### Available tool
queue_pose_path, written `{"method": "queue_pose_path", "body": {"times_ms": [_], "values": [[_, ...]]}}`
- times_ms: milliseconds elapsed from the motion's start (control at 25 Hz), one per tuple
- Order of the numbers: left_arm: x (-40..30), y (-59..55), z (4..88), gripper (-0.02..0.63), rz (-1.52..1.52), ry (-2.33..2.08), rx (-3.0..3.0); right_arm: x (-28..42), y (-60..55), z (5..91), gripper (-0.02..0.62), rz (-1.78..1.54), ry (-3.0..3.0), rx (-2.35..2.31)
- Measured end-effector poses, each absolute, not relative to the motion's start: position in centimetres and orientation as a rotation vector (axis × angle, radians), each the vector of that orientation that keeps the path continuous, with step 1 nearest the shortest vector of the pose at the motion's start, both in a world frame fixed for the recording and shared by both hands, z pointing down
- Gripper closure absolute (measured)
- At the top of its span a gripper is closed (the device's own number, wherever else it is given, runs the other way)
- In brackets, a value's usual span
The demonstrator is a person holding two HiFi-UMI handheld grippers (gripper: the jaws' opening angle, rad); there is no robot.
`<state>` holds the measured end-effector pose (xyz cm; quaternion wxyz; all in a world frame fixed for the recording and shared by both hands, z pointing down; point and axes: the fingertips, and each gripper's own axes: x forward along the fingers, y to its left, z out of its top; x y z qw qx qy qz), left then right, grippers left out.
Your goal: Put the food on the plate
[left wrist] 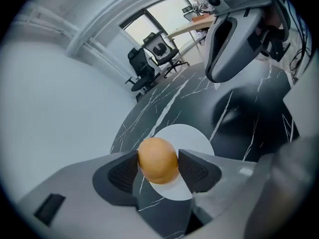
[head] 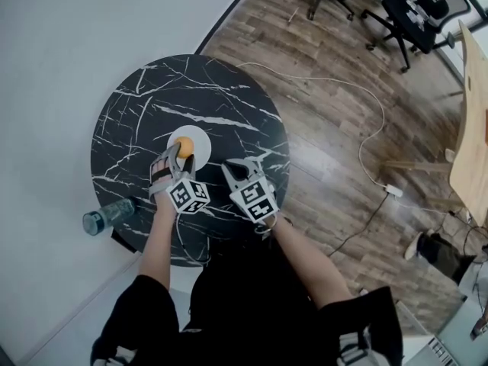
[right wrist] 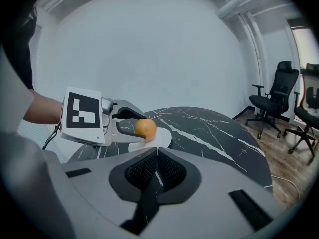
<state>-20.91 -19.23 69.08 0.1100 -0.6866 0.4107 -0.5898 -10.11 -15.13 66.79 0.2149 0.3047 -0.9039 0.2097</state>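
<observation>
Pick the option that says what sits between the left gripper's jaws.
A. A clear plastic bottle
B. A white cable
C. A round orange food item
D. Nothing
C: in the left gripper view, the left gripper has its pads pressed on both sides of the round orange food item, with the round white plate behind it.

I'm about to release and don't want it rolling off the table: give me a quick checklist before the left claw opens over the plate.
1. Grip on the food by the left claw: ok, pads press on both sides.
2. The food is over the plate: ok, per the head view.
3. The food is touching the plate: cannot tell.
4. Right claw is clear of the plate: ok, shut and empty, off to one side.
5. Plate is otherwise bare: ok.
</observation>
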Motion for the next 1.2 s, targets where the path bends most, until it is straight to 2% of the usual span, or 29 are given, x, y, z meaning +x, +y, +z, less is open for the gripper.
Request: {"method": "queue_pose_path", "body": {"times_ms": [720,1200], "values": [[-18.9,-18.2,70.8,0.353,-1.762,1.168,-2.121,-7.9,-14.4,66.0,0.597,0.572,-2.492,0.88],[-18.9,-17.0,68.2,0.353,-1.725,1.352,-2.199,-7.5,-13.5,63.2,0.597,0.509,-2.529,0.872]]}}
